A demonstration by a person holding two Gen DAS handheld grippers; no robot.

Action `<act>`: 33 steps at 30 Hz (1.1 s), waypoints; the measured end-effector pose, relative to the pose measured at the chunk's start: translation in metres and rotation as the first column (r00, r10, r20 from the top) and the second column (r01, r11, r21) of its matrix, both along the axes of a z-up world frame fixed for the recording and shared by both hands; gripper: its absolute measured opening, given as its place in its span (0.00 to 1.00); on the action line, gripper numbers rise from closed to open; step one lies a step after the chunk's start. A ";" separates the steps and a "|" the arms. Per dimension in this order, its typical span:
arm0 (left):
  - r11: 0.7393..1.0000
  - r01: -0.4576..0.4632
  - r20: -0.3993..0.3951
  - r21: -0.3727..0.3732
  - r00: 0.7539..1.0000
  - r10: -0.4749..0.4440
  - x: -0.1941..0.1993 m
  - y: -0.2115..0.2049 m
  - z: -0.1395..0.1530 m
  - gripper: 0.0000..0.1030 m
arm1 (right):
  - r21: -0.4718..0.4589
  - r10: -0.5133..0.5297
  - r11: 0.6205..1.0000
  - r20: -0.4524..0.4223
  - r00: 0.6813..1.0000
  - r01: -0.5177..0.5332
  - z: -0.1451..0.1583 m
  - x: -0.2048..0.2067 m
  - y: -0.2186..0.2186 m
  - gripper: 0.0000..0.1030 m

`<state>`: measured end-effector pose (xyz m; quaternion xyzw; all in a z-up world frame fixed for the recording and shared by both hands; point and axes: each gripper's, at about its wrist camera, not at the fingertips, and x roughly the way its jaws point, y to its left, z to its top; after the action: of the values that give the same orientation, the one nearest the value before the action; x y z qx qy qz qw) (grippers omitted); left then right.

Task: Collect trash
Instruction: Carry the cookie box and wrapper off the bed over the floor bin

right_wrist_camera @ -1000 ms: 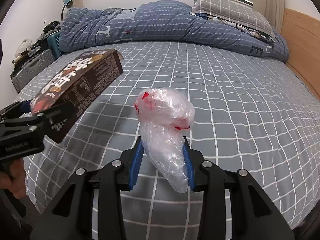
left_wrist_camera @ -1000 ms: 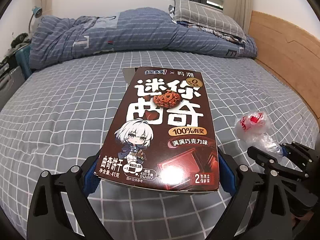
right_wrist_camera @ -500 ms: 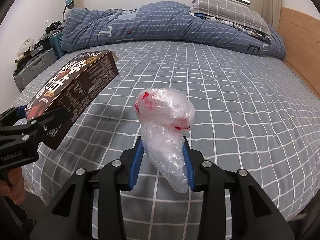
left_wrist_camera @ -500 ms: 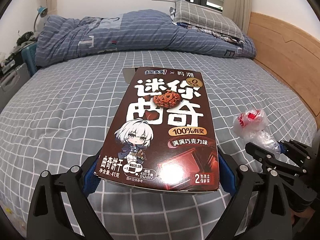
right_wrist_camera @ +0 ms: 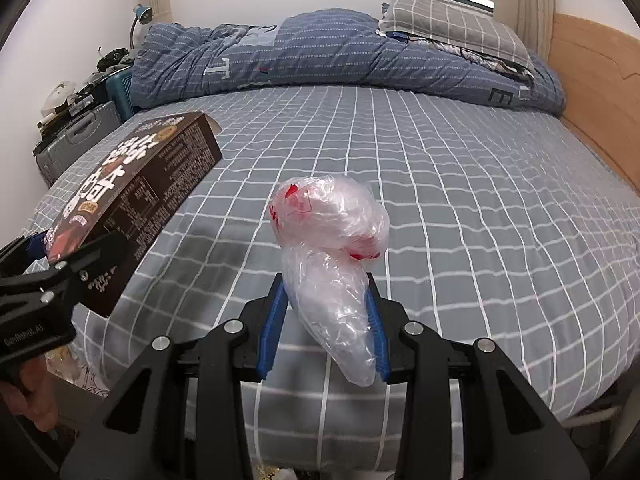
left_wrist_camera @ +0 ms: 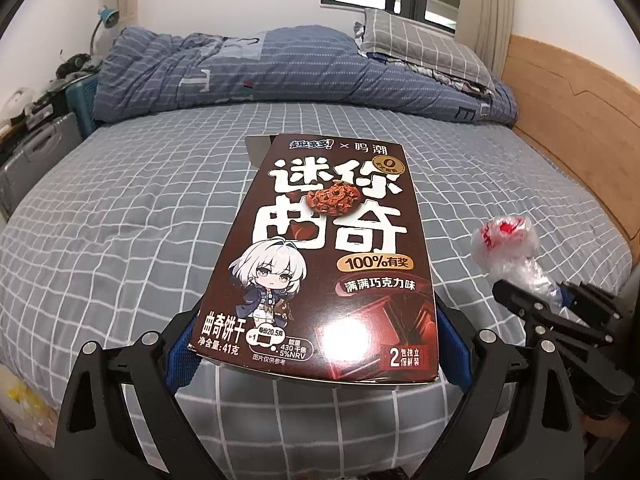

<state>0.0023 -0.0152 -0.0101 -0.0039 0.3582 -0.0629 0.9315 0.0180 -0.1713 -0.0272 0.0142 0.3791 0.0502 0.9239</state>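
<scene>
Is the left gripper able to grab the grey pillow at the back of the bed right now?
Probably not. The left gripper is already shut on the cookie box, so its jaws are full, and the grey pillow lies far off across the bed, behind the blue quilt.

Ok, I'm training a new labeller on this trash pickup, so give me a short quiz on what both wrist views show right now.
1. True or false: the left gripper is shut on the cookie box.
2. What sits between the right gripper fingers? A) a can B) a crumpled plastic bag C) nothing
3. Fill in: at the far side of the bed, a pillow rests on a folded ____.

Key: 1 true; 2 B; 3 duvet.
</scene>
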 end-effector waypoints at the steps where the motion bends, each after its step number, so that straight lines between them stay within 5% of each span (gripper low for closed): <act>1: 1.000 0.001 0.000 -0.005 1.000 -0.001 -0.005 0.000 0.001 0.89 | 0.001 -0.001 1.000 -0.002 1.000 0.001 0.000 -0.004 0.000 0.35; 17: 1.000 0.010 0.001 -0.008 1.000 -0.010 -0.075 0.002 0.004 0.89 | 0.023 0.002 1.000 -0.014 1.000 -0.002 0.000 -0.077 0.013 0.35; 33: 1.000 -0.010 -0.079 0.015 0.997 0.011 -0.160 0.007 -0.019 0.89 | 0.029 0.012 1.000 -0.067 0.998 -0.010 -0.013 -0.149 0.025 0.35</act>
<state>-0.1576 -0.0087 -0.0292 -0.0016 0.3952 -0.0550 0.9169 -0.1309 -0.1459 -0.0399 0.0271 0.4091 0.0603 0.9101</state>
